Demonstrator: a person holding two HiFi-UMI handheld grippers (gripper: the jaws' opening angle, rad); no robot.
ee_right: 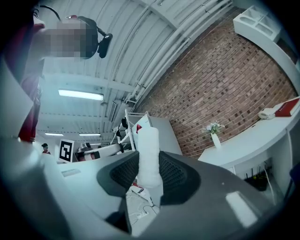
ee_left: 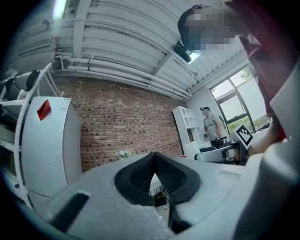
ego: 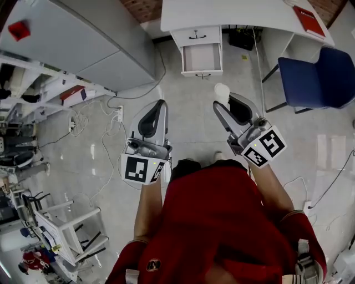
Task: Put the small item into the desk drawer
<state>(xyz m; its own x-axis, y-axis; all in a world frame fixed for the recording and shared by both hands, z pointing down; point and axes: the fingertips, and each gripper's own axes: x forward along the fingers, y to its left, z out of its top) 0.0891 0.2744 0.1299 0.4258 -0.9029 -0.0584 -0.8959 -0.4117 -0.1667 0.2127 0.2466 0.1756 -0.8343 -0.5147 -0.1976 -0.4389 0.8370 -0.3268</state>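
Fingers (ee_right: 177, 174) clamp roll (ee_right: 149, 157), chair (ego: 315, 77) near open drawer (ego: 202, 57)

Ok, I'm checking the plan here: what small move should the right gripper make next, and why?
Probably carry the right gripper forward toward the open drawer. Its jaws are clamped on the white item, and the drawer stands pulled out under the desk, but it lies well ahead of the gripper.
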